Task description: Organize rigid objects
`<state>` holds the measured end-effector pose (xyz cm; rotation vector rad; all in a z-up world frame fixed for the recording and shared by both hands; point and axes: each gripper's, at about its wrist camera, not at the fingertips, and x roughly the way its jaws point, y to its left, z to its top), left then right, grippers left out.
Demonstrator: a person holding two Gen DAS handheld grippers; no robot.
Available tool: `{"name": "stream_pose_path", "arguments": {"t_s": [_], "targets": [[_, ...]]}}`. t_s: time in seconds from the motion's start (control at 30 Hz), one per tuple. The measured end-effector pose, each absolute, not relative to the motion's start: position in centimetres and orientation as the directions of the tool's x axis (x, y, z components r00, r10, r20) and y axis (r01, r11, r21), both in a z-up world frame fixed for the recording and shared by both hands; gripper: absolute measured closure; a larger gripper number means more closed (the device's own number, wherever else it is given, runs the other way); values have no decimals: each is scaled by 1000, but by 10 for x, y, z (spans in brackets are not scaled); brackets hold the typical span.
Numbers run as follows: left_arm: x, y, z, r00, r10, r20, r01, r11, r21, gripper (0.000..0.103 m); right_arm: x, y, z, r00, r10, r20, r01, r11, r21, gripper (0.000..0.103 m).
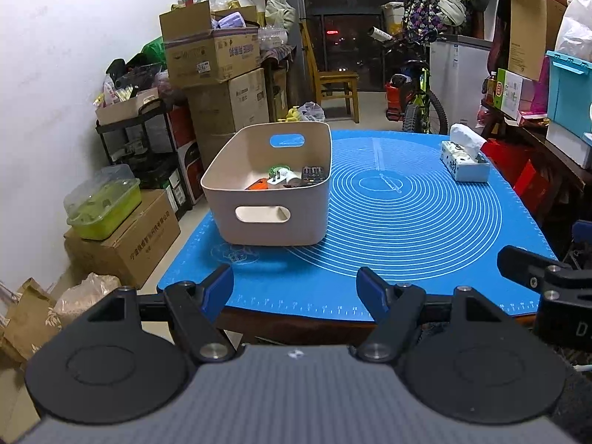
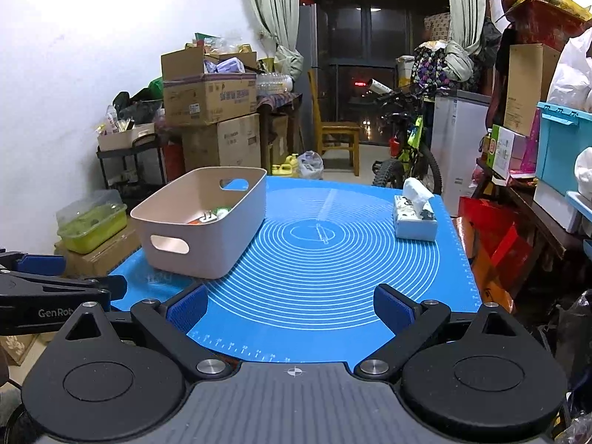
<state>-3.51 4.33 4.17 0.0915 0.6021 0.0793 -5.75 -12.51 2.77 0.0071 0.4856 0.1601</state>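
A beige plastic bin (image 1: pixel 259 229) with cut-out handles stands on the left of the blue mat (image 1: pixel 407 229). Inside it lie a black remote (image 1: pixel 314 175), a white plug (image 1: pixel 275 181), an orange piece (image 1: pixel 258 185) and a green-and-white item (image 1: pixel 278 170). The bin (image 2: pixel 177 222) and mat (image 2: pixel 333 270) also show in the right wrist view. My left gripper (image 1: pixel 295 290) hovers open over the mat's near edge, nothing between its blue pads. My right gripper (image 2: pixel 290 309) is open too, empty, near the front edge. Each gripper shows at the side of the other's view.
A tissue box (image 1: pixel 464 161) sits at the mat's far right (image 2: pixel 414 220). Stacked cardboard boxes (image 1: pixel 211 55), a black cart (image 1: pixel 140 137) and a green container (image 1: pixel 103 211) crowd the left. A wooden chair (image 1: pixel 336 81), a bicycle (image 1: pixel 418 100) and shelves (image 1: pixel 536 129) stand beyond.
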Motion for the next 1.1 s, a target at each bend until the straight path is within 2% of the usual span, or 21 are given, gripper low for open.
{"name": "stream_pose_path", "arguments": {"t_s": [1.1], "targets": [[-35, 40, 37, 807, 91, -583, -27, 993, 118, 29, -55, -128, 24, 866, 153, -477, -142, 988, 60, 7]]}}
